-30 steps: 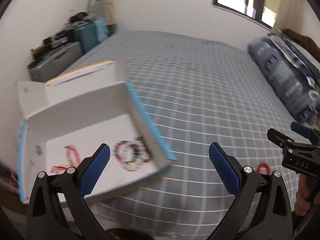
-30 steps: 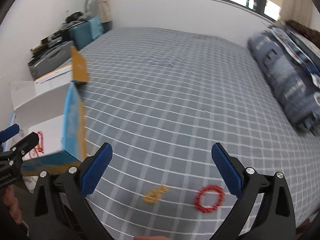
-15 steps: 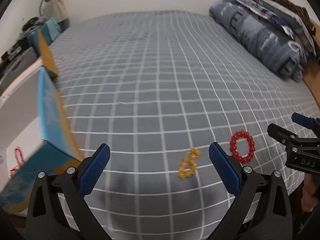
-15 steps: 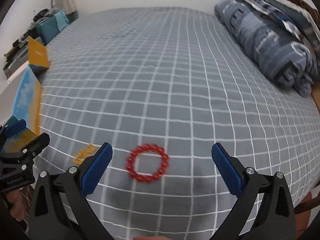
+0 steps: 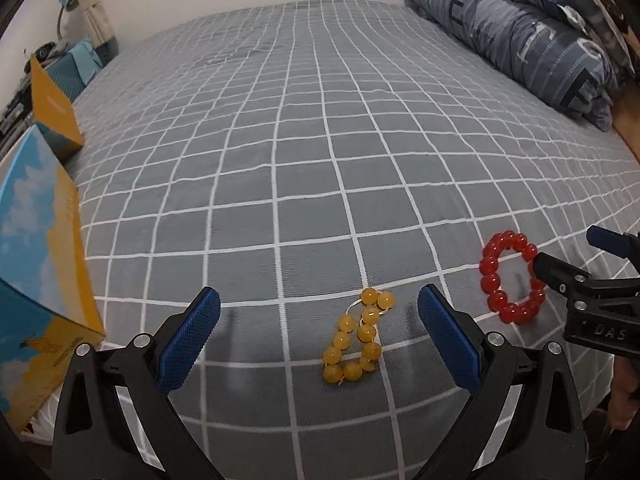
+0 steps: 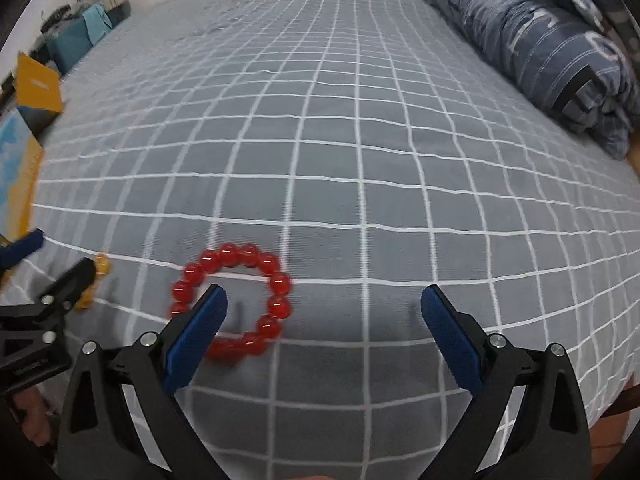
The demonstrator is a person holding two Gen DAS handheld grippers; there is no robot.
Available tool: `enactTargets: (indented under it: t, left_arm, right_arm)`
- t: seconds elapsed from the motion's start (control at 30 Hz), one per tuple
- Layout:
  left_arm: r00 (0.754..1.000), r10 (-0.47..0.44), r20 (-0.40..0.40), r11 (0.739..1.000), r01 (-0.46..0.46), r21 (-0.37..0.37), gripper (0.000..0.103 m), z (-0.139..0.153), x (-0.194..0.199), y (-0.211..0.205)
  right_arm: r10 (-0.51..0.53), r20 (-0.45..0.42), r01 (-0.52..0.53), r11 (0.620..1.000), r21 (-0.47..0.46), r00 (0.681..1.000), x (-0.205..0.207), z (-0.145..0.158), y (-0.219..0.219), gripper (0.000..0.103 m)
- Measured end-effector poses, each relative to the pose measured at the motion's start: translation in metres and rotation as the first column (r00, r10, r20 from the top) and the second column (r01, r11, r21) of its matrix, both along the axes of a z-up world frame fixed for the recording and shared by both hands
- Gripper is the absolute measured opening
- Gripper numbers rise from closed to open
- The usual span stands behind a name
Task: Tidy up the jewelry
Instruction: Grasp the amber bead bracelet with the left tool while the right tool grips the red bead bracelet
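Approaching pickup step: both tools hover over bed (image 5: 320, 140), jaws spread wide, nothing held. Left gripper (image 5: 319, 328) brackets yellow bead bracelet (image 5: 356, 338), collapsed flat, long axis running away from camera, slightly right. Right gripper (image 6: 324, 320) sits right of red bead bracelet (image 6: 232, 300), an open ring. Next, by judgement: lower, centre, close, carry to box (image 5: 40, 248) at left.
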State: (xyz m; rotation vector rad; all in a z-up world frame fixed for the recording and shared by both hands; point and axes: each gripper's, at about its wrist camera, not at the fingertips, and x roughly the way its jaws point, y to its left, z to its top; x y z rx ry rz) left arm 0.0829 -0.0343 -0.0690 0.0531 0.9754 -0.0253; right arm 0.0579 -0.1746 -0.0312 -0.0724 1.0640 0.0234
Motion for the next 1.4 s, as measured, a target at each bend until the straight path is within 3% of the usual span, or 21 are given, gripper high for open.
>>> enactTargets:
  t: [0.17, 0.3, 0.4, 0.47, 0.53, 0.6, 0.67, 0.7, 0.73, 0.87, 1.4]
  left_arm:
    - [1.0, -0.012, -0.028, 0.998, 0.01, -0.062, 0.096, -0.011, 0.007, 0.003]
    - [0.999, -0.016, -0.04, 0.999, 0.014, -0.048, 0.091, -0.021, 0.009, 0.003]
    - [0.999, 0.0, -0.035, 0.999, -0.002, -0.051, 0.085, -0.024, 0.009, 0.004]
    - [0.999, -0.003, -0.033, 1.0, 0.002, -0.031, 0.077, -0.025, 0.008, 0.001]
    - [0.999, -0.011, -0.035, 1.0, 0.01, -0.028, 0.061, -0.022, 0.006, -0.002]
    - [0.999, -0.011, -0.038, 1.0, 0.01, -0.022, 0.053, -0.02, 0.005, -0.005]
    - [0.999, -0.003, -0.035, 1.0, 0.003, -0.008, 0.039, -0.02, 0.004, -0.004]
    - [0.999, -0.01, -0.033, 1.0, 0.01, -0.012, 0.016, -0.019, 0.003, -0.004]
    - [0.999, -0.011, -0.043, 1.0, 0.01, -0.021, 0.009, -0.019, 0.003, -0.003]
    - [0.999, -0.012, -0.051, 0.998, 0.009, -0.056, 0.009, -0.017, 0.005, 0.004]
    - [0.999, 0.01, -0.039, 0.999, -0.012, -0.05, 0.009, -0.008, 0.001, 0.005]
  right_arm:
    - [-0.018, -0.01, 0.018, 1.0, -0.008, 1.0, -0.001, -0.017, 0.005, 0.089]
    - [-0.018, -0.004, 0.018, 1.0, -0.017, 1.0, -0.004, -0.019, 0.005, 0.087]
    - [-0.025, 0.005, 0.025, 1.0, -0.007, 1.0, -0.006, -0.021, 0.006, 0.081]
    - [-0.015, 0.012, 0.015, 1.0, -0.016, 1.0, -0.009, -0.02, 0.012, 0.07]
    - [-0.001, 0.011, 0.001, 1.0, -0.017, 1.0, -0.011, -0.018, 0.018, 0.059]
    - [0.001, 0.009, -0.001, 1.0, -0.01, 1.0, -0.012, -0.018, 0.024, 0.049]
    - [0.011, 0.01, -0.011, 1.0, -0.008, 1.0, -0.012, -0.017, 0.027, 0.031]
    - [0.01, 0.011, -0.01, 1.0, -0.005, 1.0, -0.013, -0.017, 0.028, 0.024]
    - [-0.002, 0.014, 0.002, 1.0, -0.011, 1.0, -0.013, -0.016, 0.027, 0.016]
    - [-0.021, 0.014, 0.02, 0.999, 0.036, 1.0, -0.016, -0.012, 0.02, 0.013]
    - [-0.03, 0.038, 0.029, 0.999, 0.034, 0.999, -0.02, -0.003, 0.022, 0.013]
